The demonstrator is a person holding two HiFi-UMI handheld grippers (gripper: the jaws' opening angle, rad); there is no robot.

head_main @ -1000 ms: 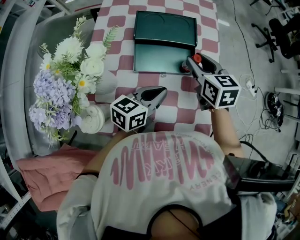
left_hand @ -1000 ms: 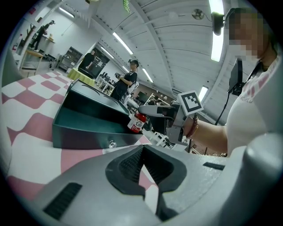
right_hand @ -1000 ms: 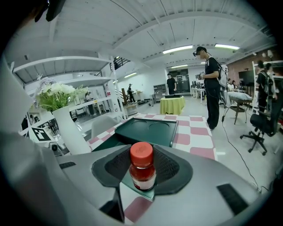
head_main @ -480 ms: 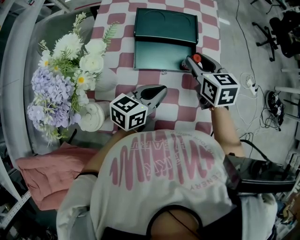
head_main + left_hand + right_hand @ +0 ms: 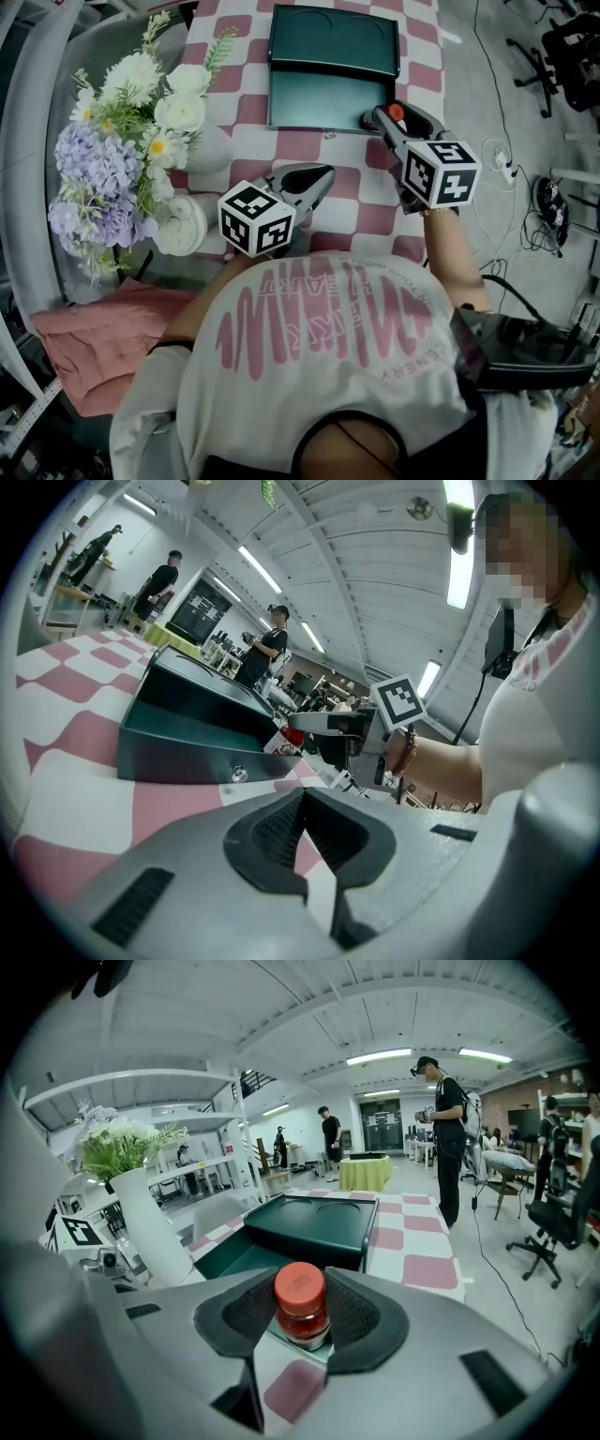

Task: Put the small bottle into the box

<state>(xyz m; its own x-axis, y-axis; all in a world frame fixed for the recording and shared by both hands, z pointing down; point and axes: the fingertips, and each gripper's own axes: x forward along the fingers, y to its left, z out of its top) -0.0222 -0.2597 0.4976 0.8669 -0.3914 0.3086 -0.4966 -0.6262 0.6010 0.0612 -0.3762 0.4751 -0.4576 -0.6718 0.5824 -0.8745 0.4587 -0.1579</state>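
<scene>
Two grippers showed in the head view. The right gripper [image 5: 380, 119] held the small bottle [image 5: 395, 113] at the near right corner of the open box [image 5: 319, 103], and the left gripper [image 5: 319, 176] hung short of it.

Left gripper view: jaws together, nothing between.

Right gripper view: jaws clamped on the bottle below its red cap.

Risk: if released here, the bottle could strike the box wall and drop outside.
</scene>
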